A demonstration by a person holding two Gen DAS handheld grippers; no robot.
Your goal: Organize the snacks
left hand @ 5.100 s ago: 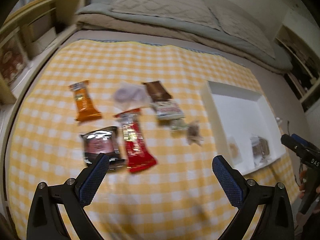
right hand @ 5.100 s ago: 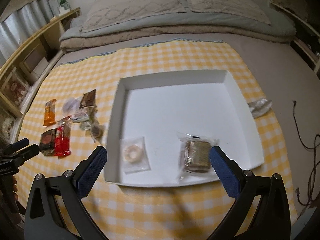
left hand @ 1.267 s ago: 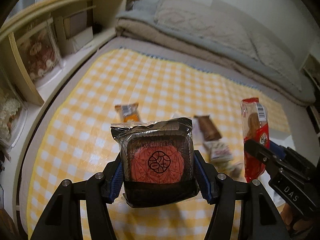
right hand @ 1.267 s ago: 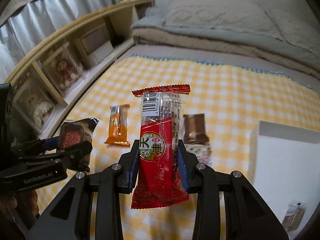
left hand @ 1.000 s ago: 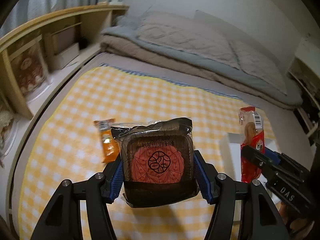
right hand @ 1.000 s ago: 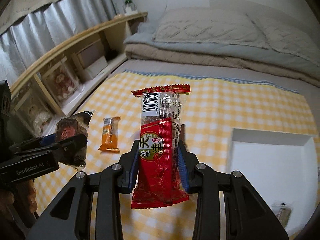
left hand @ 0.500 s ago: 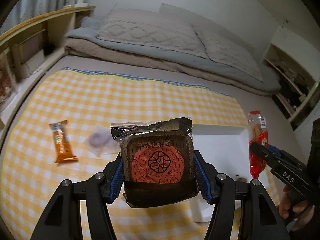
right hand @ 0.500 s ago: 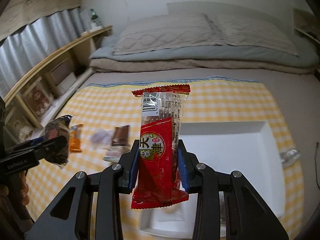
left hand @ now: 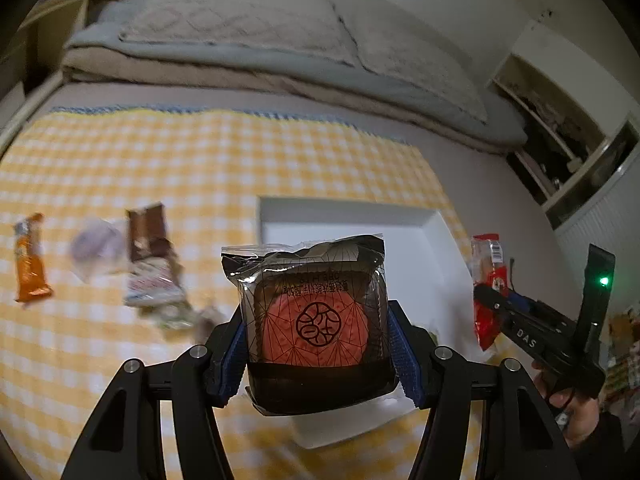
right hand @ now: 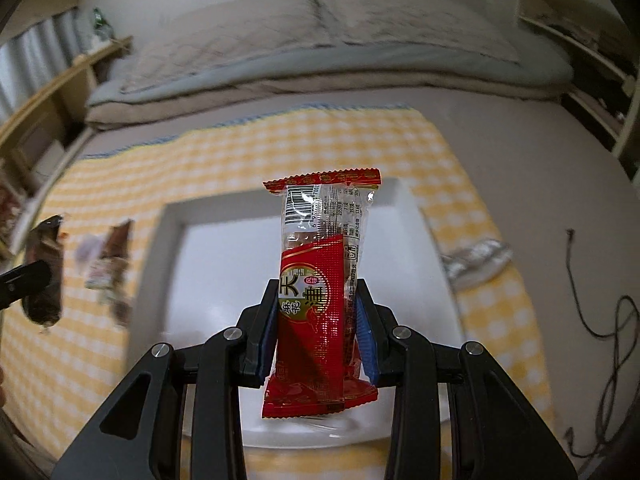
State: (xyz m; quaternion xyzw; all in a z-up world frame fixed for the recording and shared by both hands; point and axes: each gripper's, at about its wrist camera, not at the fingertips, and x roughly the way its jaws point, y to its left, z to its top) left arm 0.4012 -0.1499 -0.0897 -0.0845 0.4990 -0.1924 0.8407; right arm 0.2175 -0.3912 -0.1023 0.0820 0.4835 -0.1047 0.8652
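Observation:
My left gripper (left hand: pixel 318 354) is shut on a square black-wrapped cake with a red disc (left hand: pixel 316 320), held in the air over the near left part of the white tray (left hand: pixel 344 212). My right gripper (right hand: pixel 318 336) is shut on a long red snack packet (right hand: pixel 320 272), held upright over the white tray (right hand: pixel 224 256). The right gripper with the red packet (left hand: pixel 486 280) shows at the right of the left wrist view. The left gripper's black cake (right hand: pixel 44 268) shows at the left edge of the right wrist view.
On the yellow checked cloth (left hand: pixel 160 160) left of the tray lie an orange packet (left hand: pixel 28 258), a pale purple packet (left hand: pixel 98 248), a brown bar (left hand: pixel 146 230) and a white packet (left hand: pixel 154 284). A silvery wrapper (right hand: pixel 476 260) lies right of the tray. Bedding lies behind; a cable (right hand: pixel 604 320) lies at the right.
Both grippers have swung right, carrying their snacks from above the loose packets to above the white tray. Each grip is unchanged.

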